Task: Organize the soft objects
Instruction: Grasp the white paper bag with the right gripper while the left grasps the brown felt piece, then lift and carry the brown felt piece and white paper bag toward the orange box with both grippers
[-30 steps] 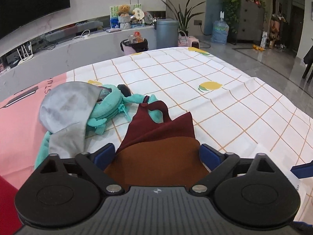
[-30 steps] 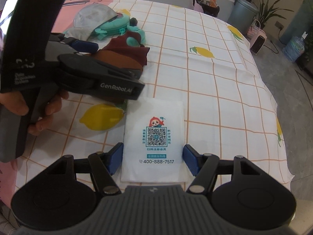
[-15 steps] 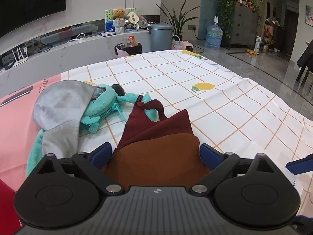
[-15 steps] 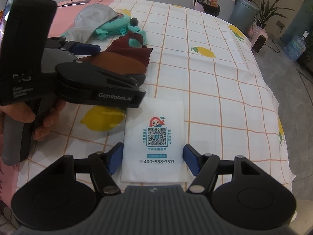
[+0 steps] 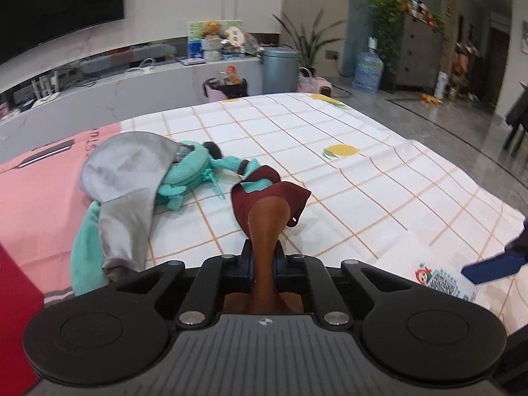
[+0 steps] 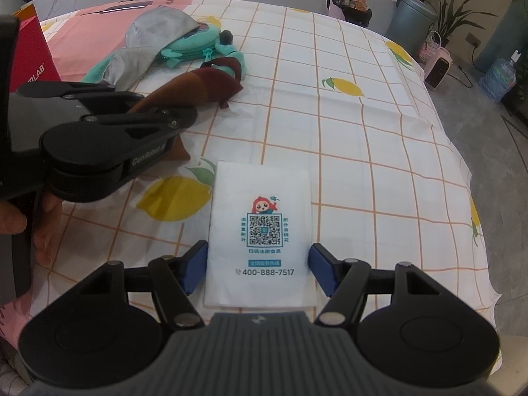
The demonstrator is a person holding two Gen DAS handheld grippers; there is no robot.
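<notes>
Left hand-held gripper [image 5: 263, 257]: jaws have just closed, now clenched on brown cloth [image 5: 268, 221], which bunches upward between them. Cloth on bench [image 5: 363, 178], beside teal plush [image 5: 194, 171]. Grasp secured; lift judged next. Right hand-held gripper [image 6: 259, 265] released, straddling white packet [image 6: 260, 227].

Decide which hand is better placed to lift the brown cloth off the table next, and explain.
Left. The left claw has just closed and pinches the brown cloth between its pads. The right claw stands open around the white packet, apart from the cloth.
</notes>
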